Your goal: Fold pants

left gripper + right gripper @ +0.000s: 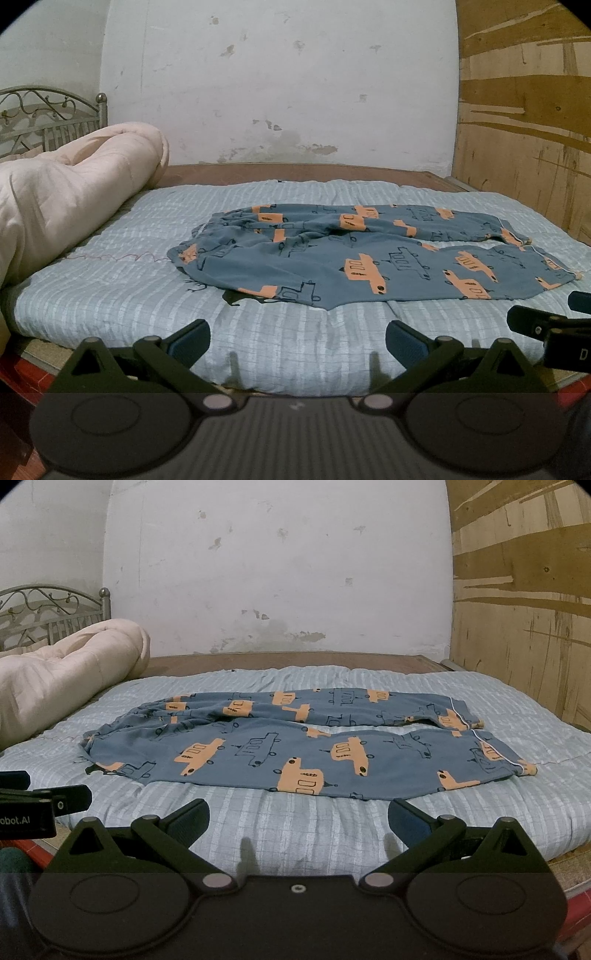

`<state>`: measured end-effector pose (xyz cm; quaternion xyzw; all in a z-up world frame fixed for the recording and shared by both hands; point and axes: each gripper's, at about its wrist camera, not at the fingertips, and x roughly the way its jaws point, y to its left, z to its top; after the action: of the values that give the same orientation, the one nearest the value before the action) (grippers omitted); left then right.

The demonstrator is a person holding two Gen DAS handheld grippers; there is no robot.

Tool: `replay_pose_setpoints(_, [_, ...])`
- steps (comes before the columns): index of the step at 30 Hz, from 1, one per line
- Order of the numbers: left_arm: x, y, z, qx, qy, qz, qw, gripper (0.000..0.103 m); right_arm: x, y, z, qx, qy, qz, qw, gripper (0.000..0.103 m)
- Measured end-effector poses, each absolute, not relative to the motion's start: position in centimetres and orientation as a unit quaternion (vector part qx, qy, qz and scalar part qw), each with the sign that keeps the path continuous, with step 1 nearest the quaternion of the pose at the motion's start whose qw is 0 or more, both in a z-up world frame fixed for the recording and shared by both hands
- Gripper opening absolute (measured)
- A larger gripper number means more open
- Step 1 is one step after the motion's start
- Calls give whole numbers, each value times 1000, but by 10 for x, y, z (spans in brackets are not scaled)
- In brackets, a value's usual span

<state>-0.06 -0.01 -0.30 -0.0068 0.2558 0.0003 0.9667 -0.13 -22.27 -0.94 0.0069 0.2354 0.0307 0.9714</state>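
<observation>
Blue pants [369, 258] with orange car prints lie spread flat on the bed, waistband to the left, both legs reaching right; they also show in the right wrist view [295, 746]. My left gripper [297, 338] is open and empty, hovering over the bed's near edge, short of the pants. My right gripper [297, 818] is open and empty, just short of the near leg. The right gripper's side shows at the left wrist view's right edge [546, 321]; the left gripper's side shows at the right wrist view's left edge [44, 801].
A light blue quilted mattress cover [110, 295] covers the bed. A rolled pink comforter [66, 192] lies at the left by a metal headboard [44, 118]. A white wall stands behind and a plywood panel [524, 129] at the right.
</observation>
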Motion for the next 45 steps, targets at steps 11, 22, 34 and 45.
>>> replay_pose_setpoints(11, [0, -2, -3, -6, 257, -1, 966, 103, -1, -222, -9, 6, 236, 30, 971, 102])
replay_pose_setpoints(22, [-2, -5, -4, -4, 258, -3, 966, 103, -1, -222, -9, 6, 236, 30, 971, 102])
replay_pose_setpoints(34, [-1, -5, -4, -5, 258, -2, 966, 103, -1, -222, -9, 6, 237, 30, 971, 102])
replay_pose_setpoints(45, [-1, -5, -4, -5, 259, -3, 966, 103, -1, -222, -9, 5, 237, 30, 971, 102])
